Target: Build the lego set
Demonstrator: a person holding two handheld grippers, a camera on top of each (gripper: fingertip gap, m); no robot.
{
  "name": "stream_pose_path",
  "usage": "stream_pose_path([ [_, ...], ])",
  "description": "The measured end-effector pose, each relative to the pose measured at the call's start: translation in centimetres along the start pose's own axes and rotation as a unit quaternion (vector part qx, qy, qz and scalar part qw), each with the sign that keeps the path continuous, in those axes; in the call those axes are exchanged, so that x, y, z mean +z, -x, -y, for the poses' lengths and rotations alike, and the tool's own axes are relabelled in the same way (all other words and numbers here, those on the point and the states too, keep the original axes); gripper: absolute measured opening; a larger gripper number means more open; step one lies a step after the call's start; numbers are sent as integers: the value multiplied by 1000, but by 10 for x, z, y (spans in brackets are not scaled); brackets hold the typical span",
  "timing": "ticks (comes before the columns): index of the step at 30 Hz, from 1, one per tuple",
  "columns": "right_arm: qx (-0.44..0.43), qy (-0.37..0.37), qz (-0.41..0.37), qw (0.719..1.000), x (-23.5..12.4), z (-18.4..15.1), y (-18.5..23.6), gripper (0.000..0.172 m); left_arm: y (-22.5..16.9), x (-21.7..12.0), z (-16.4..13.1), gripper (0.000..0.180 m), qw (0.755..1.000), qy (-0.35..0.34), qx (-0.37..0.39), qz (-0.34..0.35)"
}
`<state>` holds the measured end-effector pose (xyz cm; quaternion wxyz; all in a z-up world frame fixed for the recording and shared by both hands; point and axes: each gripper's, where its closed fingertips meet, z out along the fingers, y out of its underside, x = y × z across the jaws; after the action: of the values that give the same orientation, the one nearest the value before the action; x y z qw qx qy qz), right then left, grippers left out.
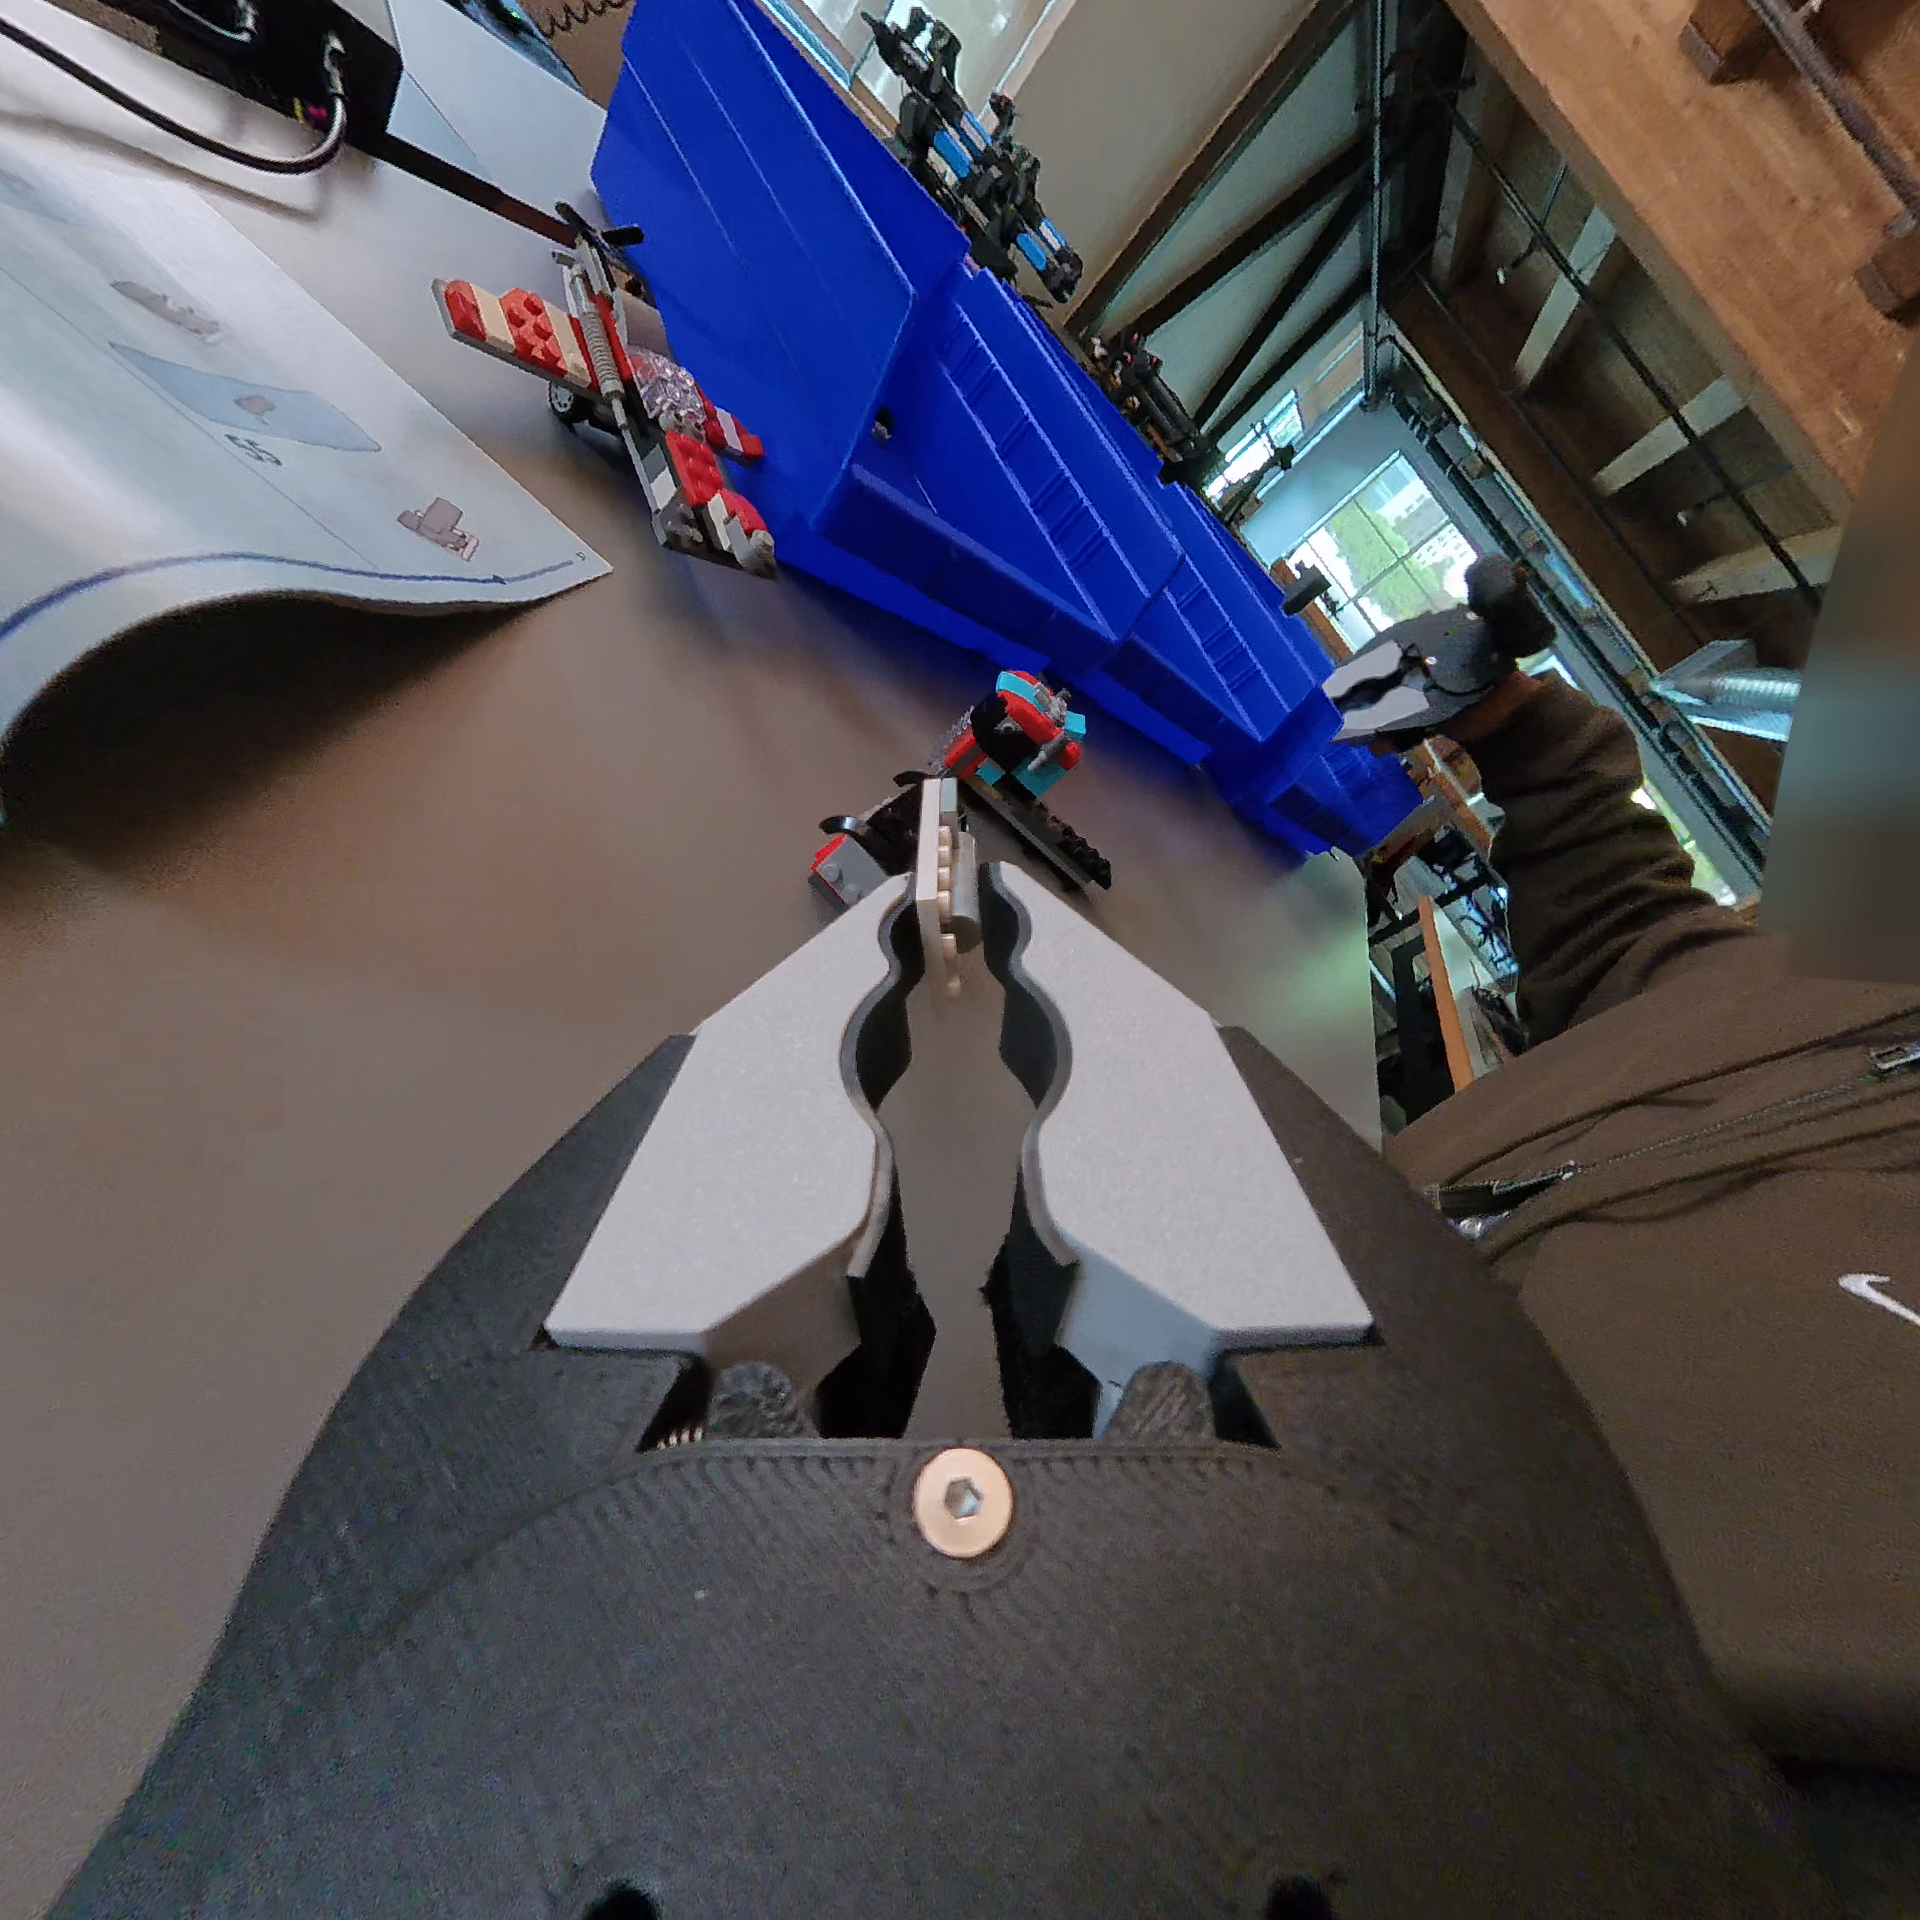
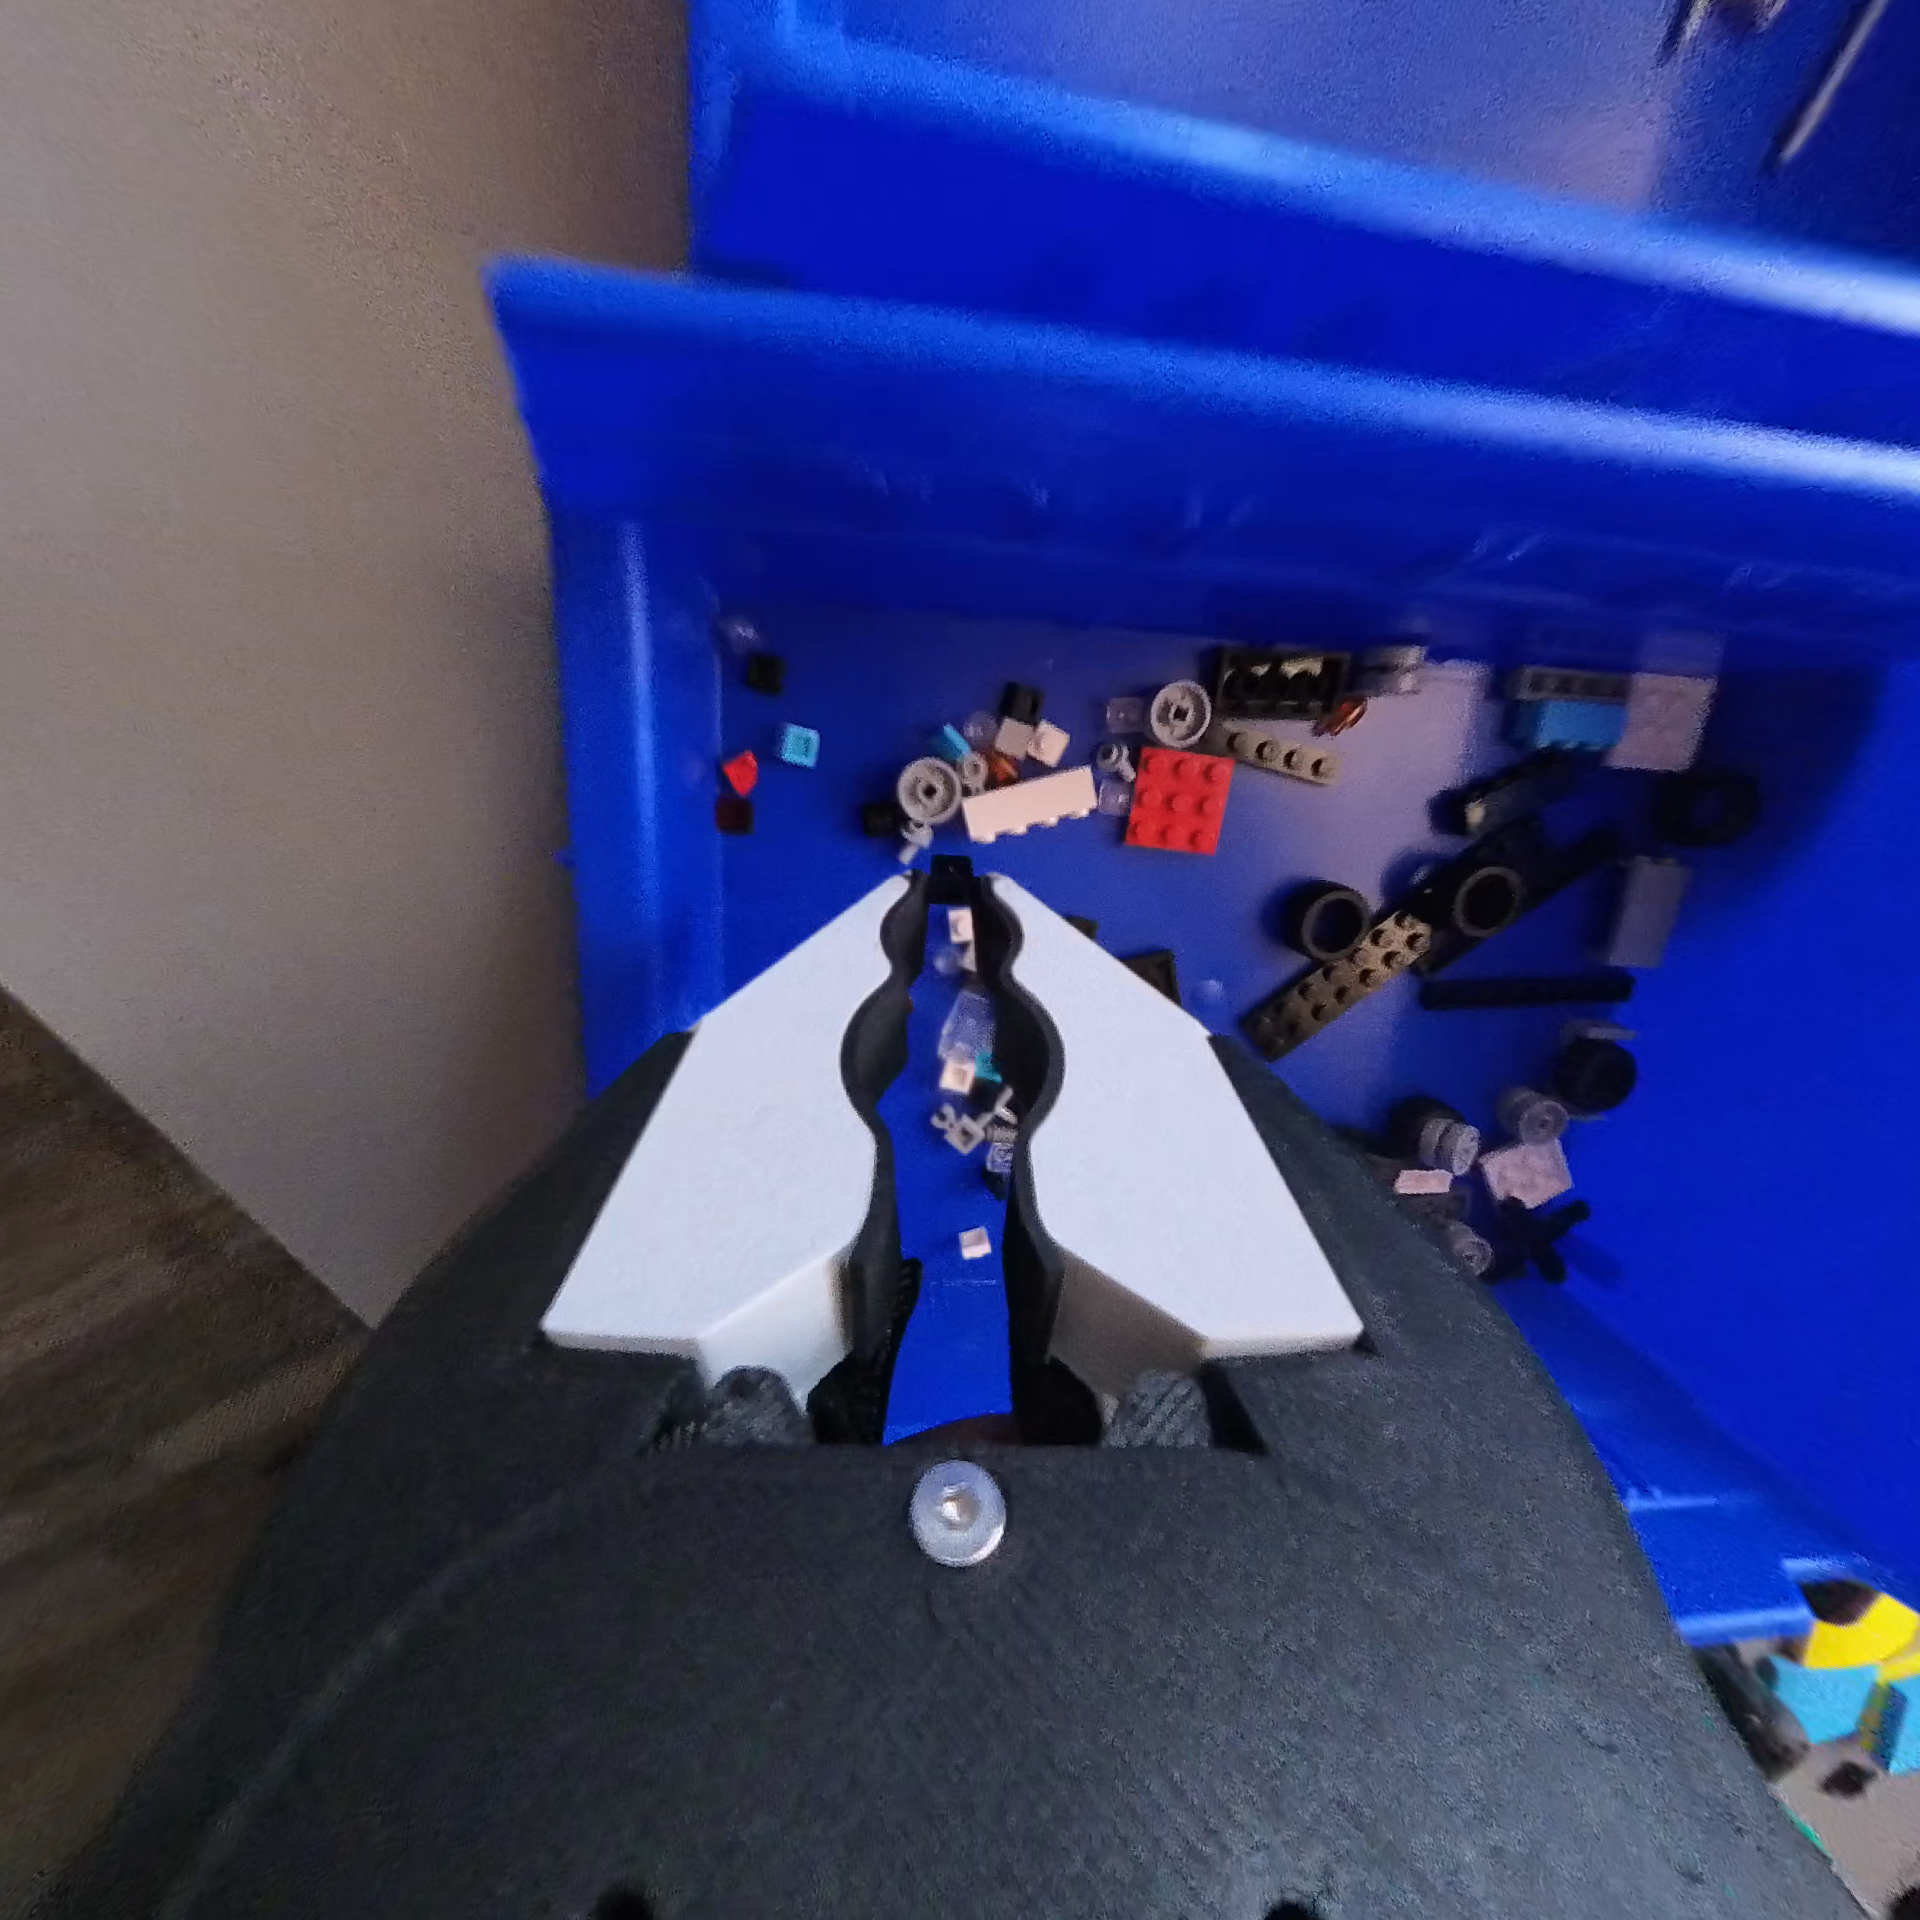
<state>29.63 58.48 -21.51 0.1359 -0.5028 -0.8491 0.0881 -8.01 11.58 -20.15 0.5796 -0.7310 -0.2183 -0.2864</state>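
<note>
Up close, the left gripper [image 1: 948, 896] is clamped on a tan studded plate with a grey piece stuck to it [image 1: 943, 873], held edge-on above the brown table [image 1: 364, 935], near a small brick model [image 1: 1013, 743] by the row of blue bins [image 1: 831, 343]. Meanwhile the right gripper [image 2: 951, 878] pinches one small black piece [image 2: 951, 871] over a blue bin's floor [image 2: 1299, 862], beside one red square plate [image 2: 1181, 800], one white brick [image 2: 1029, 802] and loose bits.

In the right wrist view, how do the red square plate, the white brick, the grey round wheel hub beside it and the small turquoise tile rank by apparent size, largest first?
1. Red square plate
2. White brick, longer but narrower, so close to the plate
3. Grey wheel hub
4. Turquoise tile

All lie on the blue bin floor at similar distance.
</note>
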Motion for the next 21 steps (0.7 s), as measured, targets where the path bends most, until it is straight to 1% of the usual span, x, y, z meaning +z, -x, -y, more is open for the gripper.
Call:
stream_pose_path([
  [3, -10, -47, -11, 999, -20, 35, 17, 10, -5, -3, -3, 10, 1000, -21, -22, 4],
  [5, -31, -83, -20, 996, -28, 68, 35, 10, -11, -6, -6, 10, 999, -36, -35, 5],
  [9, -79, -157, -38, 984, -36, 149, 74, 10, -25, -18, -14, 10, 997, -68, -45, 5],
  [11, -103, -199, -26, 974, -36, 194, 99, 10, -32, -25, -18, 10, 996, -81, -44, 1],
  [13, -124, -235, 1, 964, -30, 238, 126, 10, -39, -32, -23, 10, 995, -89, -40, -2],
  [16, -149, -274, 44, 949, -11, 297, 165, 10, -46, -40, -28, 10, 995, -95, -29, -4],
  [21, -155, -325, 124, 925, 25, 380, 223, 10, -51, -53, -28, 10, 994, -108, -24, -17],
])
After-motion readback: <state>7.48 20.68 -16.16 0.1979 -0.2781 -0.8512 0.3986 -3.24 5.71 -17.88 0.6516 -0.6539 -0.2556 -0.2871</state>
